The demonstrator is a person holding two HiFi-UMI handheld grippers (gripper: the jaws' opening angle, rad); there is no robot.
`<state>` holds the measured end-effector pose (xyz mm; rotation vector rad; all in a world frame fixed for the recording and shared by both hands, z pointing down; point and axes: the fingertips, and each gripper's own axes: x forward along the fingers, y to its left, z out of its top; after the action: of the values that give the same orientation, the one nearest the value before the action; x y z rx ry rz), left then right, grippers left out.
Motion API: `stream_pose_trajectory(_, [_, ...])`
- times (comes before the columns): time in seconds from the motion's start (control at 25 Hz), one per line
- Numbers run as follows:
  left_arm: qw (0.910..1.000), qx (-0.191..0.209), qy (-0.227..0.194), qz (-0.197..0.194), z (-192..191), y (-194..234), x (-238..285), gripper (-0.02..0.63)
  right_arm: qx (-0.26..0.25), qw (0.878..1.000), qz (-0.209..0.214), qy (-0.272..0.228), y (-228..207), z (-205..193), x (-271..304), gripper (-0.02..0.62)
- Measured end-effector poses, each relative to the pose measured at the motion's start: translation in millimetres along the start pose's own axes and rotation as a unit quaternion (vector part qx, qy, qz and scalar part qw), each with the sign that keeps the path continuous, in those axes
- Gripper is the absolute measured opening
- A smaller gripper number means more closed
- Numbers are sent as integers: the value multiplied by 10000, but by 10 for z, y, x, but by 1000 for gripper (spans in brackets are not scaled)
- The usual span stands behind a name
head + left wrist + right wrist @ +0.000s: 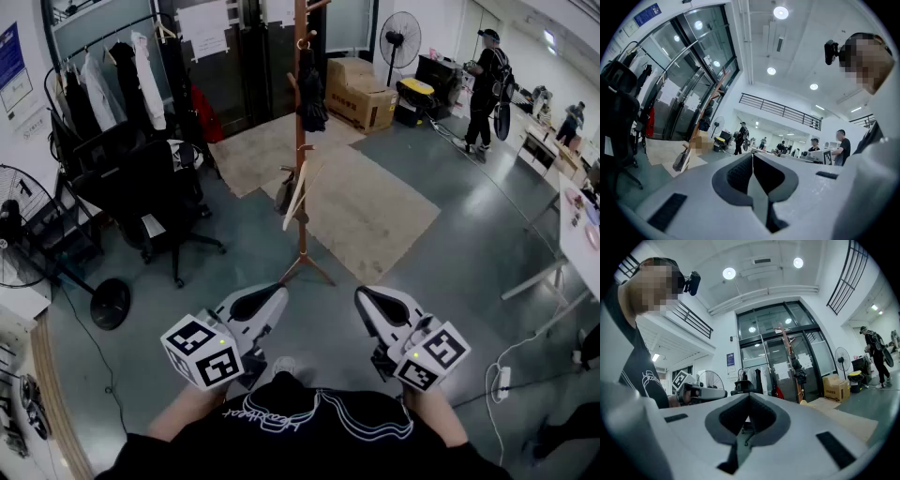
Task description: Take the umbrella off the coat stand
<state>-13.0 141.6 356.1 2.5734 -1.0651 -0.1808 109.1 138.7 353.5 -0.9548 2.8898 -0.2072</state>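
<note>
Grey floor [450, 253], open hall. Two beige mats [366, 211], laid flat, overlapping near the stand's base. Clothes rail [103, 75] at the far left wall, hung with pale and dark garments. Black office chair [155, 192], standing below the rail, well apart from the stand. Wooden coat stand [301, 220], upright on splayed feet at the edge of the nearer mat, directly ahead of both grippers. Cardboard box [356, 92], on the floor behind the stand. Umbrella [311, 94], dark, folded, hanging high on the stand's pole from an upper hook; a pale hanger-like item hangs lower down. Left gripper [278, 292], held level near the person's body, jaws together with nothing between them, far short of the stand. Right gripper [362, 296], beside it, likewise level, jaws fully together and empty.
</note>
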Motion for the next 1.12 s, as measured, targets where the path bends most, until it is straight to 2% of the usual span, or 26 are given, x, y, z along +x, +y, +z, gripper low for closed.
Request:
stream_pose_trajectory(0.52, [9999, 79, -104, -57, 89, 10, -143, 9, -116, 9996, -149, -212, 45, 128, -13, 9])
stream_pose_trajectory(0.6, [9999, 79, -123, -62, 111, 30, -147, 9, -172, 9996, -176, -169, 23, 139, 3, 78])
stream_pose_trajectory(1.12, [9995, 126, -274, -94, 288, 348, 66, 9, -539, 9978, -363, -132, -355, 328, 300, 314])
